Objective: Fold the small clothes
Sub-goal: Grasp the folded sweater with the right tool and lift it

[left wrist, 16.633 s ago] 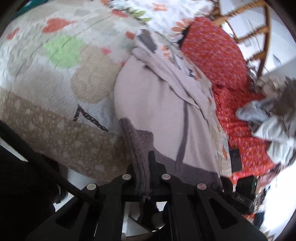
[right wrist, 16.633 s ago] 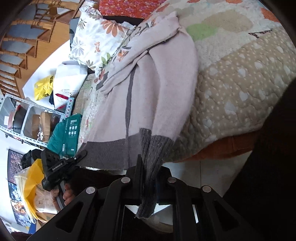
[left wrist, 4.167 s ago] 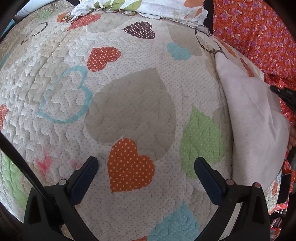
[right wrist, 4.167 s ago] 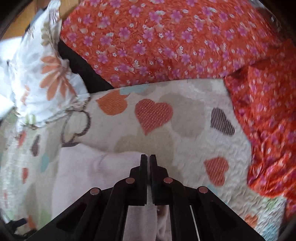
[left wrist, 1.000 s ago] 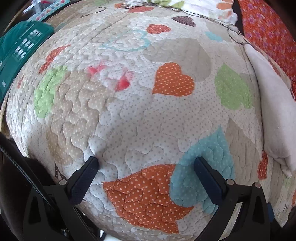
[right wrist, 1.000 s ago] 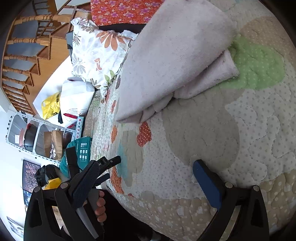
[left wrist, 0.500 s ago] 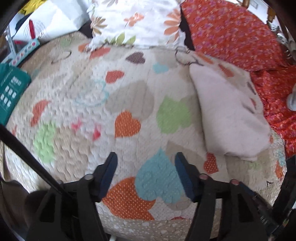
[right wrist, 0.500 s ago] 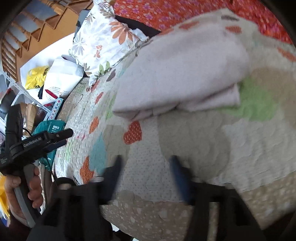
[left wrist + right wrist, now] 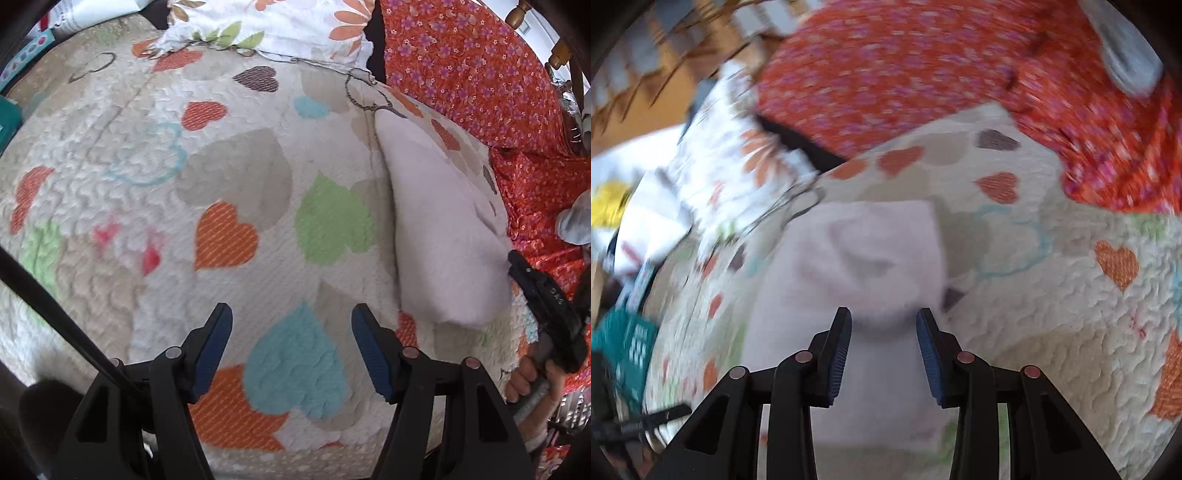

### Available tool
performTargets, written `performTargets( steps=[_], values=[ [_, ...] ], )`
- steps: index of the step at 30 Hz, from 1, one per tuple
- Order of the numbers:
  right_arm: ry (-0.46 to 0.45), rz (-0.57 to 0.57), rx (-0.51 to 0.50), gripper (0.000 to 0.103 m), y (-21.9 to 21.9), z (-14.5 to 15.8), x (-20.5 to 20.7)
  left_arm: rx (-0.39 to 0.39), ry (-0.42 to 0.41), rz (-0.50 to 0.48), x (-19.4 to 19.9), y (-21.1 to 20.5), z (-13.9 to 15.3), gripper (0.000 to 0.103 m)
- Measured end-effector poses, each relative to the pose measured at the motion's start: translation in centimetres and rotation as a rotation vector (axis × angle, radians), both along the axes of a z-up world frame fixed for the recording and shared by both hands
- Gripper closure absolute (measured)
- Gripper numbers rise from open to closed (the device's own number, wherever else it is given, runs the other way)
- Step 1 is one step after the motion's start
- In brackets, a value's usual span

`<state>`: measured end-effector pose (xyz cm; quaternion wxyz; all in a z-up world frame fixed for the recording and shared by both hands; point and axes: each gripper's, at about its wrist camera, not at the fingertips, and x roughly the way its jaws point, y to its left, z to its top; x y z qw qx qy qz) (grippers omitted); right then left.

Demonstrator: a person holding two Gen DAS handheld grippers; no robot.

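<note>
Folded sweater (image 9: 864, 258) on quilt (image 9: 1052, 314), beneath opening right hand-held gripper (image 9: 884, 345).

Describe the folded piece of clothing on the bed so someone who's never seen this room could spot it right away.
Start at the quilt with coloured hearts covering the bed, then look toward its side nearest the orange floral bedding. There lies the folded garment, a plain pale pinkish-lilac pad beside the green heart. It is the only unpatterned fabric on the quilt.

Sweater (image 9: 439, 229) — now folded, released
</note>
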<state>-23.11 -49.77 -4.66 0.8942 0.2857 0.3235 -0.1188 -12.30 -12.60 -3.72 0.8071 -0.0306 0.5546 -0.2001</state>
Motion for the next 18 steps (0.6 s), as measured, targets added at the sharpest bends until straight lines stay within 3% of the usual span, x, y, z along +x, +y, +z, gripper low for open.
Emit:
performTargets(
  steps=[1, 3, 6, 9, 14, 17, 18],
  values=[
    [-0.013, -0.016, 0.029, 0.043, -0.9, -0.5, 0.0, -0.010, 0.009, -0.008, 0.5, -0.5, -0.1, 0.034],
    [-0.036, -0.038, 0.080, 0.035, -2.1, -1.9, -0.3, -0.040, 0.034, -0.032, 1.6, -1.9, -0.6, 0.032],
    [-0.052, -0.013, 0.212, 0.035, -3.8, -3.7, 0.1, -0.103, 0.082, -0.062, 3.3, -4.4, -1.7, 0.031],
    [-0.064, 0.046, 0.263, 0.035, -4.6, -4.2, 1.7, -0.173, 0.120, -0.086, 5.0, -7.1, -2.9, 0.030],
    [-0.053, 0.079, 0.429, 0.032, -6.2, -7.0, 4.4, -0.269, 0.177, -0.135, 7.0, -11.5, -4.2, 0.018],
    [-0.043, 0.072, 0.452, 0.034, -6.5, -7.7, 6.1, -0.199, 0.153, -0.160, 6.6, -13.5, -4.2, 0.018],
    [-0.041, 0.062, 0.453, 0.043, -6.4, -7.6, 6.2, -0.167, 0.134, -0.186, 6.3, -14.1, -4.0, 0.031]
  ],
)
